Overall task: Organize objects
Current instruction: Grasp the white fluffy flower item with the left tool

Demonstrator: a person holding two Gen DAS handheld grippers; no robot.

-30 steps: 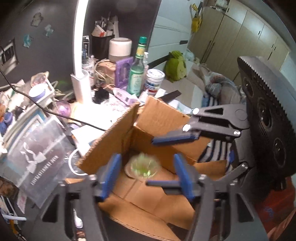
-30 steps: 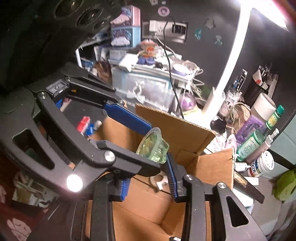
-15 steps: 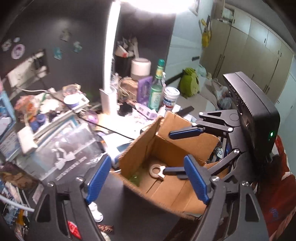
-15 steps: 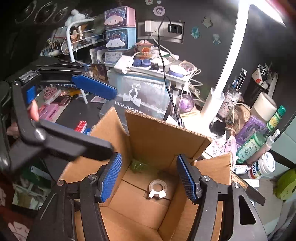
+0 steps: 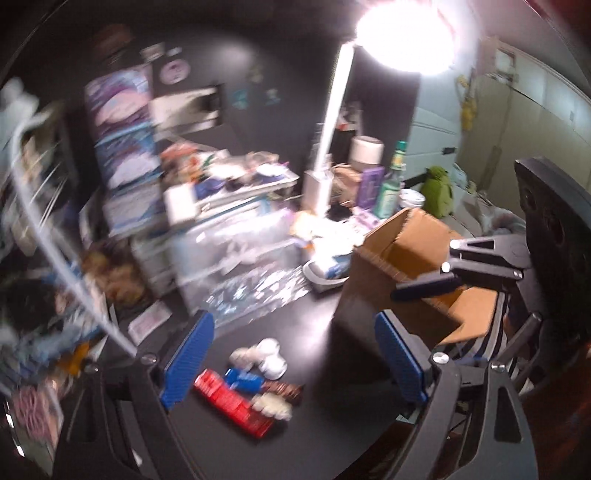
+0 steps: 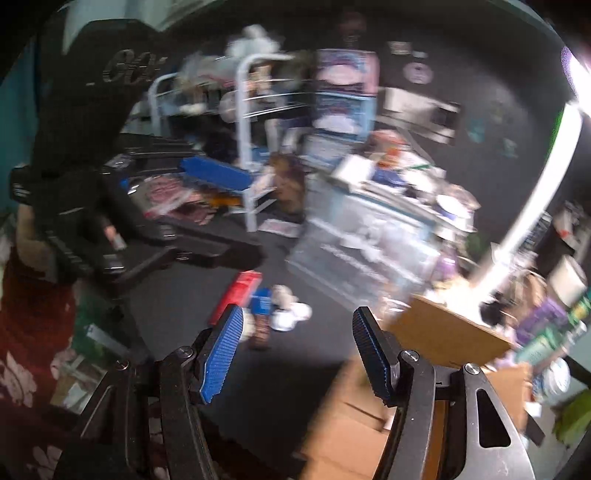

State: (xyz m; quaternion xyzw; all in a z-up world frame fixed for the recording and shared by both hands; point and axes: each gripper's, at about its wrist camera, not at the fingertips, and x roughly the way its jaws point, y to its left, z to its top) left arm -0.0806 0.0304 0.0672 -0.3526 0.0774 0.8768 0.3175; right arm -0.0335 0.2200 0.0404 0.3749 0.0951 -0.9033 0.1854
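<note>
Two grippers in view, both empty. Left gripper (image 5: 293,360): blue pads spread wide and opening further, nothing between them, hovering over the black tabletop (image 5: 325,354) above a small cluster of loose items. In that cluster: red packet (image 5: 232,402) lying flat, blue packet (image 5: 243,380) just beside it, brown wrapper (image 5: 282,388) touching the blue one, two white round pieces (image 5: 271,356) at the far side, a pale lumpy piece (image 5: 273,405) at the near side (too blurred to name more closely). Cardboard box (image 5: 402,258) standing open on the table to the right of the cluster, flaps up, contents hidden from this angle. Right gripper (image 6: 297,354): pads held apart, gap empty, pointing down at bare tabletop between the same cluster and the box corner. Seen across from the other camera too, over the box, as a dark frame with one blue-black finger (image 5: 424,287). Behind the table: lit white lamp (image 5: 404,35) on a slanted arm, green bottle (image 5: 389,186), purple box (image 5: 371,182), green plush toy (image 5: 439,190), clear plastic organiser (image 5: 236,236) piled with clutter, white wire rack (image 6: 251,147) further left. Heavy motion blur on the left of both views. Red floral sleeve (image 6: 26,350) at the lower left of the right camera's view.
</note>
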